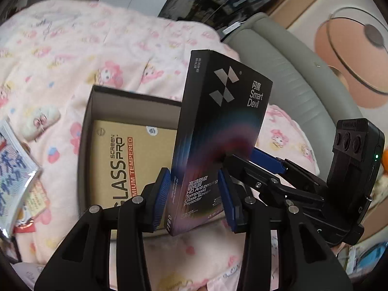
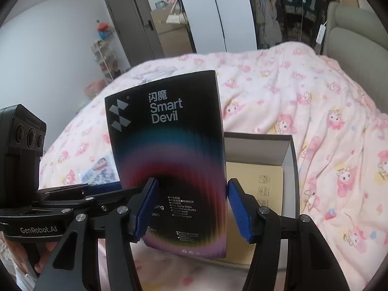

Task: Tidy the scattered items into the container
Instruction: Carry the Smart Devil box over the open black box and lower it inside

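Pinching the black Smart Devil box [image 1: 218, 131] together, left gripper [image 1: 194, 194] and right gripper [image 2: 191, 208] hover it over the open container [image 1: 89, 111], where one tan box [image 1: 126, 160] lies and a packet [image 1: 14, 169] remains outside.

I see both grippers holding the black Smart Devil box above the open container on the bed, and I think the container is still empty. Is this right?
Not quite. The container is not empty: a tan Glass Pro box already lies flat inside, as the left wrist view shows. The rest holds: the left gripper and right gripper both hold the black Smart Devil box.
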`<state>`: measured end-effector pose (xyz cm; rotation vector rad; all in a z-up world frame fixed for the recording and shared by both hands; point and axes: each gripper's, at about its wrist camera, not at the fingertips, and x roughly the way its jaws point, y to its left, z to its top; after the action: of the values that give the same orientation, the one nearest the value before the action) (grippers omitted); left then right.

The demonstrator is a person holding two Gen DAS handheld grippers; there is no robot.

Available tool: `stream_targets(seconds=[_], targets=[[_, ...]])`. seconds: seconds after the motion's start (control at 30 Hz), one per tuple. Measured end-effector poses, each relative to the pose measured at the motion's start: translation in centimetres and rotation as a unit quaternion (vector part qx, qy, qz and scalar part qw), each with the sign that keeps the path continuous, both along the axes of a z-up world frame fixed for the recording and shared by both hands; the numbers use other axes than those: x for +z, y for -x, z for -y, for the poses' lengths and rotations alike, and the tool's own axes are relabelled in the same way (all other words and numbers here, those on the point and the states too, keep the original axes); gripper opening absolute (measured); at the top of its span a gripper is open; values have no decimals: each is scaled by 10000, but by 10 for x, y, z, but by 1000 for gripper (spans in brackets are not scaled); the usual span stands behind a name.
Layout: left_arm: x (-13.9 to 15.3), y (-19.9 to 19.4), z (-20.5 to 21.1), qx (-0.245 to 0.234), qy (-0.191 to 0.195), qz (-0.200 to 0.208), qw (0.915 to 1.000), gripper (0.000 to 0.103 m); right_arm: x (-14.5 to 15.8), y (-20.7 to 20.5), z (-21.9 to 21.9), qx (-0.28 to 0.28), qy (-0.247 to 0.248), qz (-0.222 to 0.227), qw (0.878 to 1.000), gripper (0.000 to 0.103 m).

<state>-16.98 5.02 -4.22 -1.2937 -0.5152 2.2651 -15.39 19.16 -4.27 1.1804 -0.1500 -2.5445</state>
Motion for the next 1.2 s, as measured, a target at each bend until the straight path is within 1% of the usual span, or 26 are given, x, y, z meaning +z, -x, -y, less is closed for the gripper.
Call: stream_targets(seconds=[0.1,0.17,0.27,0.37,0.47,0.6,0.73,0.8,0.87,0.93,1.0,1.07,1.13,1.2], targets=[[-24,9,-6,97,-11,281,9996,40,-26,16,-9,5,115,280,9995,56],[-40,15,-8,135,16,447,9989,40,-42,19,-14,-25,236,490,9985,56],[-58,19,-15,198,229,604,9977,41,-63,29,-25,24,502,827,9953,56],[-72,19,-21,235,161,793,9964,40,-69,33,-30,-38,474,915,9947,56],[-86,19,-29,242,229,924,9952,41,-75,30,-30,-93,450,975,9942,56],[-93,20,-35,243,316,1023,9940,40,-90,34,-37,-248,542,1252,9903,56],[-99,20,-38,251,460,1118,9924,40,-96,37,-39,-264,595,1424,9877,55],[-104,22,-39,216,477,1265,9906,39,-99,39,-40,-267,578,1542,9860,55],[-108,27,-43,105,501,1491,9875,34,-104,43,-40,-218,660,1778,9816,53],[-108,30,-45,62,667,1606,9847,33,-110,46,-41,-166,758,1947,9778,52],[-105,32,-45,60,818,1680,9824,33,-112,44,-41,-103,776,2012,9764,52],[-100,34,-43,125,880,1674,9819,34,-112,42,-38,-94,672,1996,9775,52],[-94,37,-40,293,1139,1651,9792,34,-109,34,-39,-101,455,1903,9806,52],[-95,39,-39,423,1359,1730,9746,36,-108,38,-29,-110,186,1806,9833,52]])
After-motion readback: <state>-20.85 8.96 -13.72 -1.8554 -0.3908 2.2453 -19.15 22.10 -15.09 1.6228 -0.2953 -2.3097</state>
